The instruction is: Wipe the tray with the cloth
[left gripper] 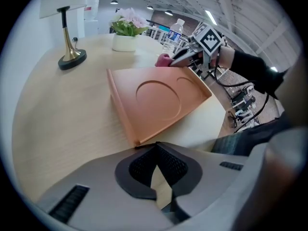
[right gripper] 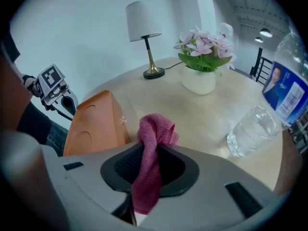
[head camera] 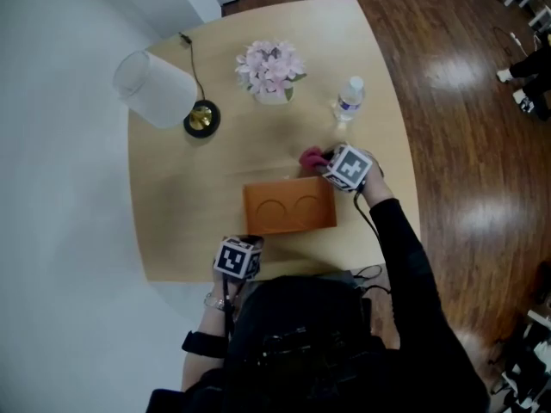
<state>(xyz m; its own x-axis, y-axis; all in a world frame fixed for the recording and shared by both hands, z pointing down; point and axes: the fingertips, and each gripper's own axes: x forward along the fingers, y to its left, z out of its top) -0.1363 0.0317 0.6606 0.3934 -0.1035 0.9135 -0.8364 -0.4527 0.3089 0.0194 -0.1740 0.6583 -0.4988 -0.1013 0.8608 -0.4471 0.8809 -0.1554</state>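
tray (head camera: pixel 288 206), orange with two round dips, lies flat in the middle of the wooden surface (head camera: pixel 168 222) in the head view. the right tongs (head camera: pixel 325 167) are at its far right corner, with the pink cloth (head camera: pixel 310 157) bunched at their tip, just off the tray. the left tongs (head camera: pixel 250 241) are at the near left corner. a lamp (head camera: pixel 155 89), flowers (head camera: pixel 271 67) and a water bottle (head camera: pixel 349 97) stand farther back.

in the left gripper view the left tongs are pinched together with nothing between them. their tip is right by the tray's corner. it may be touching the rim, but that is hard to tell.

in the right gripper view the right tongs are squeezed tight on the cloth, one end poking up in front. the tray is just to the left and the water bottle is close on the right.

wiping has not begun, i think. to do it well, bring the cloth over the rim and lower it till it presses on the tray. rub in long strokes from side to side, and go round inside both dips. hold the left tongs against the corner so the tray does not slide. mind the water bottle.
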